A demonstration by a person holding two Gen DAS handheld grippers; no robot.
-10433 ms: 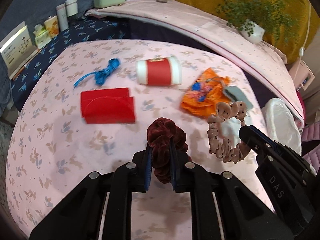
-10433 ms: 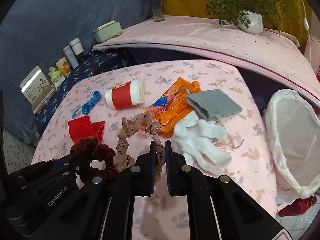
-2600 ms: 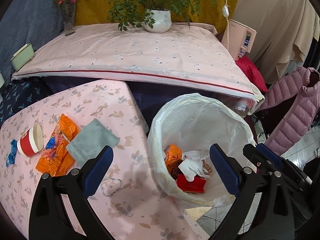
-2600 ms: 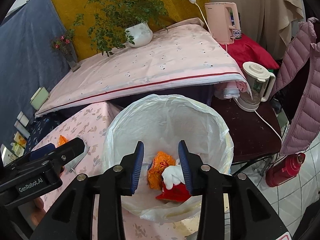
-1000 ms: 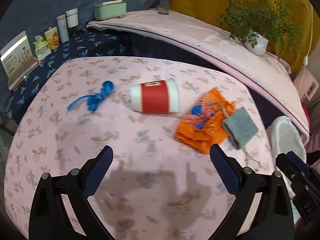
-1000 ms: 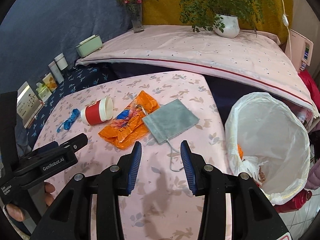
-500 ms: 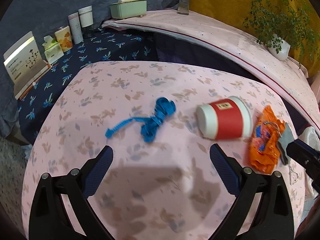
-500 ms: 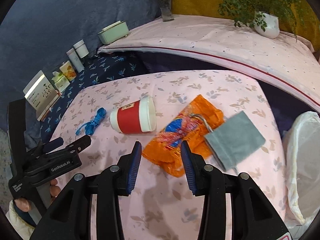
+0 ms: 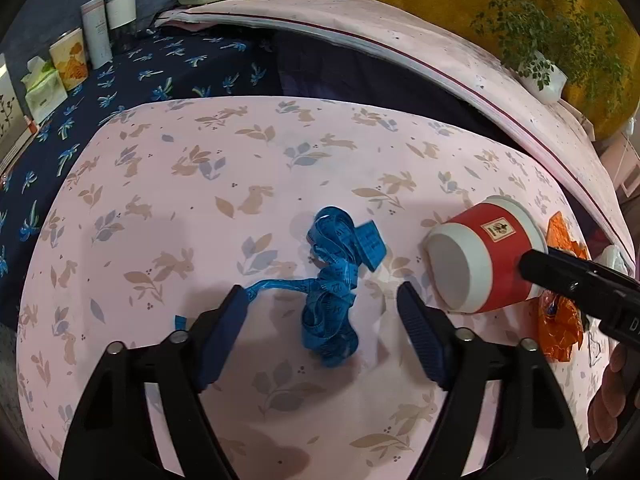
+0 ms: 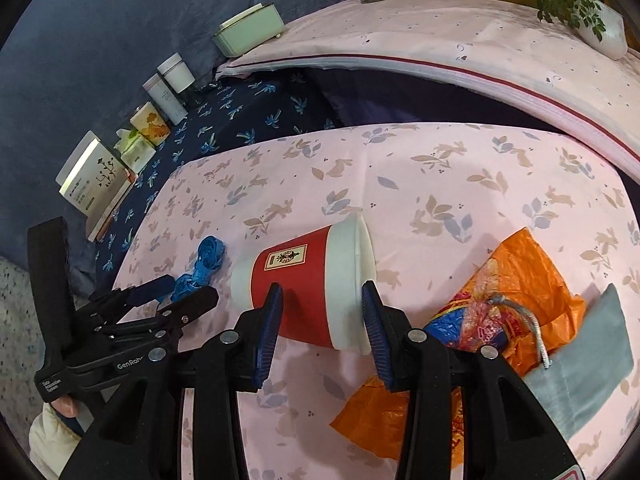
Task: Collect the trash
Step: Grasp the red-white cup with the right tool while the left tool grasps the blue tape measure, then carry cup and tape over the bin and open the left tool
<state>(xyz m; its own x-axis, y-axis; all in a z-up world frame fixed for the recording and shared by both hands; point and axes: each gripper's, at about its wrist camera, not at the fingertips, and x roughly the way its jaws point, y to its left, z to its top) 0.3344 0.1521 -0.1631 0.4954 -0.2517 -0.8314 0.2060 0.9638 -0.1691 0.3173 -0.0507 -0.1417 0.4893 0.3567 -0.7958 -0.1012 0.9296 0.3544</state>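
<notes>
A tangled blue ribbon [image 9: 334,280] lies on the pink rabbit-print tablecloth [image 9: 248,152]. My left gripper [image 9: 322,312] is open, its jaws on either side of the ribbon's near end, low over the cloth. A red and white paper cup [image 10: 308,284] lies on its side to the right of the ribbon. My right gripper [image 10: 322,312] is open, with the cup's body between its jaws. The cup [image 9: 480,260] and the right gripper's finger [image 9: 576,276] also show in the left wrist view. The left gripper [image 10: 176,292] shows by the ribbon [image 10: 204,264] in the right wrist view.
An orange wrapper [image 10: 516,280] and a grey pouch [image 10: 580,360] lie right of the cup. Boxes, jars and a book [image 10: 96,180] stand on the dark blue cloth at the left. A higher pink-covered table [image 10: 460,40] with a potted plant is behind.
Both grippers have moved down and closer to the table. The left now straddles the blue ribbon, and the right now straddles the paper cup. Both have stayed open.
</notes>
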